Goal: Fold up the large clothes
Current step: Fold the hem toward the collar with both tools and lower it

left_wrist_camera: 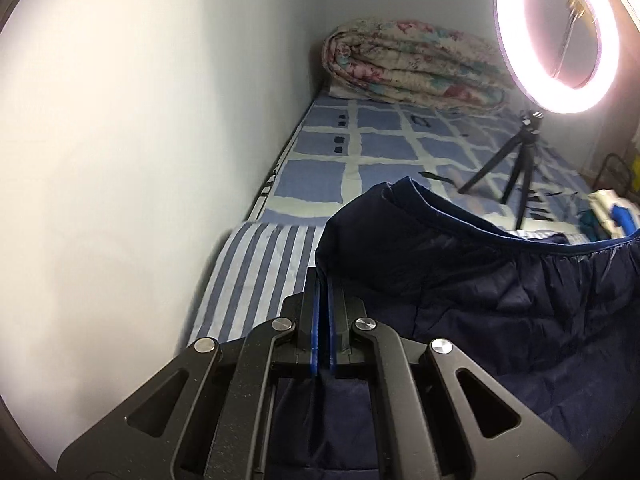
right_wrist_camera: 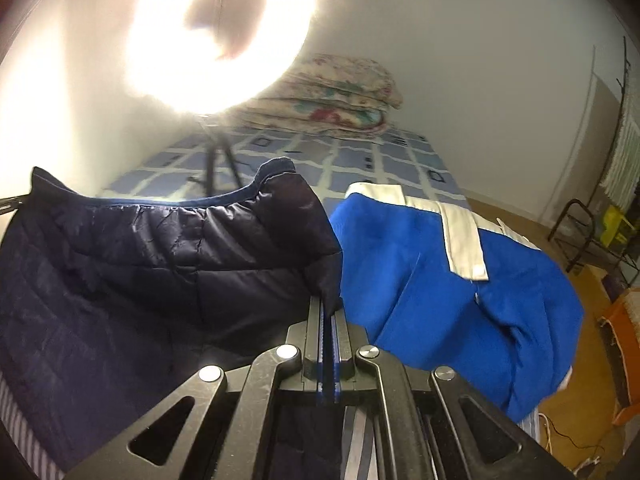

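Note:
A dark navy quilted jacket (left_wrist_camera: pixel 460 288) lies on the bed, its edge lifted. My left gripper (left_wrist_camera: pixel 323 280) is shut on the jacket's left corner, held above the striped sheet (left_wrist_camera: pixel 256 276). In the right wrist view the same jacket (right_wrist_camera: pixel 160 256) spreads to the left, and my right gripper (right_wrist_camera: pixel 329 304) is shut on its right corner. The held edge stretches between both grippers and sags in the middle.
A bright blue garment with white bands (right_wrist_camera: pixel 432 272) lies right of the jacket. A ring light (left_wrist_camera: pixel 560 32) on a small tripod (left_wrist_camera: pixel 516 164) stands on the checked bedsheet (left_wrist_camera: pixel 384 148). A folded floral quilt (left_wrist_camera: pixel 408 64) sits at the bed's far end. A wall (left_wrist_camera: pixel 160 120) runs along the left.

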The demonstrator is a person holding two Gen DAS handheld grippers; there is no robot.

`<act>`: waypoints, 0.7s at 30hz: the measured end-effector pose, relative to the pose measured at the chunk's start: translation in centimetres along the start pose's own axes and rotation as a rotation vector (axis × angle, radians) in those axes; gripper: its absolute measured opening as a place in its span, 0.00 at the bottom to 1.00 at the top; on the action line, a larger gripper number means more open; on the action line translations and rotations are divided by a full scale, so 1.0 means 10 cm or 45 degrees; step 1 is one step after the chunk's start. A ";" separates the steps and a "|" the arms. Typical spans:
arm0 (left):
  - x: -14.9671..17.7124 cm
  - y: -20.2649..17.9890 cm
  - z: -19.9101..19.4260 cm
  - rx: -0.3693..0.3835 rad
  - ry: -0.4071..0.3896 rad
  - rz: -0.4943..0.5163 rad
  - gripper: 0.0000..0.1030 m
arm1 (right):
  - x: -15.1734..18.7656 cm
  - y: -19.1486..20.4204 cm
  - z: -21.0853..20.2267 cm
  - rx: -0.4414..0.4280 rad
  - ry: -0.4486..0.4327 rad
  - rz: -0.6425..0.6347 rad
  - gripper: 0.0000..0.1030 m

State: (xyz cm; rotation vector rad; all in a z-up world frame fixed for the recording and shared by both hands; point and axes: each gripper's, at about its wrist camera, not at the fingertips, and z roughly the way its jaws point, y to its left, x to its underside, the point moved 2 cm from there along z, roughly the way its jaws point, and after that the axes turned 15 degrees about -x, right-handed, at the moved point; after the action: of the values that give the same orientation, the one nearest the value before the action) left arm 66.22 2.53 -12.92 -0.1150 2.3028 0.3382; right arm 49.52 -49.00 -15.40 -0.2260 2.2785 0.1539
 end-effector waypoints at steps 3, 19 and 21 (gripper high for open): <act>0.06 -0.24 0.28 -0.074 0.019 0.065 0.01 | -0.03 -0.02 0.29 0.073 0.039 -0.019 0.00; 0.15 -0.27 -0.12 -0.054 -0.032 -0.005 0.40 | 0.01 -0.08 0.12 -0.004 0.023 0.071 0.29; 0.21 -0.47 -0.43 0.080 -0.045 0.051 0.40 | 0.11 -0.09 -0.11 -0.104 -0.009 0.140 0.29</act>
State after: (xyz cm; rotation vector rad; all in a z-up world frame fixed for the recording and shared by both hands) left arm 62.66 -3.17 -12.59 -0.0315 2.2807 0.2854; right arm 48.21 -50.15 -15.56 -0.1420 2.2810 0.3049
